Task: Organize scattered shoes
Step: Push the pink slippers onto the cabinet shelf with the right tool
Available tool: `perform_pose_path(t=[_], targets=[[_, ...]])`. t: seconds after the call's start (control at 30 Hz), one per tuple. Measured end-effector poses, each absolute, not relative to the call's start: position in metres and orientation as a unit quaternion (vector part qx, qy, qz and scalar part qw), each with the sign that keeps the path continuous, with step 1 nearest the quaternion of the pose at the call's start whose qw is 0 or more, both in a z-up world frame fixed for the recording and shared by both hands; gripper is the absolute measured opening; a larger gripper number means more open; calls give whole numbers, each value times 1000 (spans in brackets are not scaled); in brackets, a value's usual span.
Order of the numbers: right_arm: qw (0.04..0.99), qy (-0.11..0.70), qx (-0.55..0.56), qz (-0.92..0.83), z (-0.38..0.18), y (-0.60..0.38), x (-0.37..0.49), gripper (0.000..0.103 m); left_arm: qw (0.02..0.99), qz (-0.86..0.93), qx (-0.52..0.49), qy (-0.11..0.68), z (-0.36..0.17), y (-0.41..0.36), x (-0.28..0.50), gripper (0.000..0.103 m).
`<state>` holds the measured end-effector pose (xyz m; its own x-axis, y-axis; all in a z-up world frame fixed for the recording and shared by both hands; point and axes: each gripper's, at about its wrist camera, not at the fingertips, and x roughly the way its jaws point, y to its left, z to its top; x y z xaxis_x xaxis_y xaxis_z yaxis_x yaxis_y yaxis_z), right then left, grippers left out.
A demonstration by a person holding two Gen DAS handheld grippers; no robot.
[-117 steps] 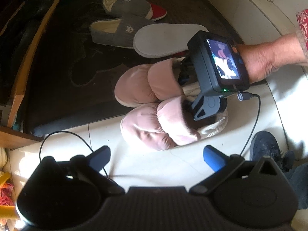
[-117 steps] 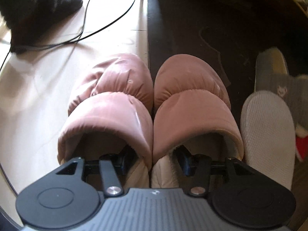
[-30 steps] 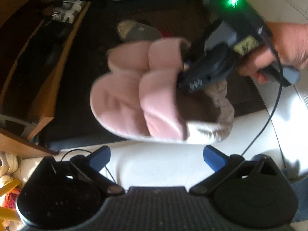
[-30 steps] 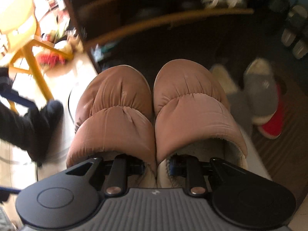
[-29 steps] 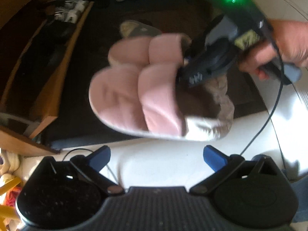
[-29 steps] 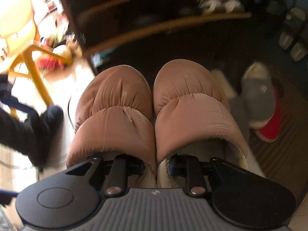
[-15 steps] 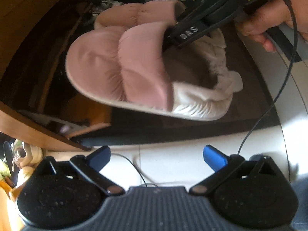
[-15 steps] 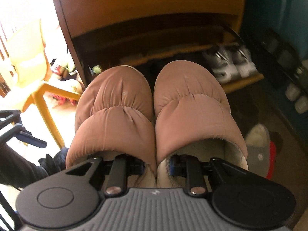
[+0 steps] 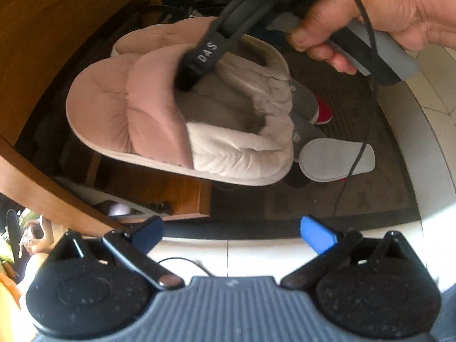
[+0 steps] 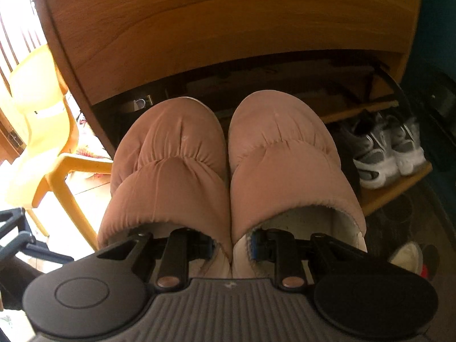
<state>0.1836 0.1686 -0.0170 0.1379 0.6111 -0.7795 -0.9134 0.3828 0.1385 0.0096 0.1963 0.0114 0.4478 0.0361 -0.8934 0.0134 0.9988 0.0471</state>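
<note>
A pair of pink padded slippers (image 10: 228,171) hangs in the air side by side, toes toward a wooden shoe cabinet (image 10: 216,22). My right gripper (image 10: 230,246) is shut on the pair, one finger inside each slipper, pinching their touching inner walls. In the left wrist view the same pink slippers (image 9: 159,108) float above a dark mat (image 9: 370,193), held by the right gripper's black finger (image 9: 205,57) and a hand (image 9: 393,14). My left gripper (image 9: 230,233) is open below them, nothing between its blue pads.
Grey slippers with a red one (image 9: 310,105) and an upturned grey sole (image 9: 336,159) lie on the mat. Grey-white sneakers (image 10: 384,151) sit on a lower cabinet shelf. A yellow plastic chair (image 10: 37,119) stands left of the cabinet. White tiled floor (image 9: 256,256) lies in front.
The right gripper has lifted the pink slippers higher and carried them toward the shoe cabinet, which now fills its view. The left gripper rose and followed, still open.
</note>
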Motion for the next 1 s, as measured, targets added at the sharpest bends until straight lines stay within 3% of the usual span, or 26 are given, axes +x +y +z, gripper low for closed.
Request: perform_pose_path(t=[0.6, 1.0], targets=[[697, 430, -280, 500, -10, 266, 228, 22, 865, 28, -24, 500, 27, 241, 16, 103], [662, 449, -340, 495, -21, 289, 223, 22, 867, 62, 2, 494, 28, 251, 13, 103]])
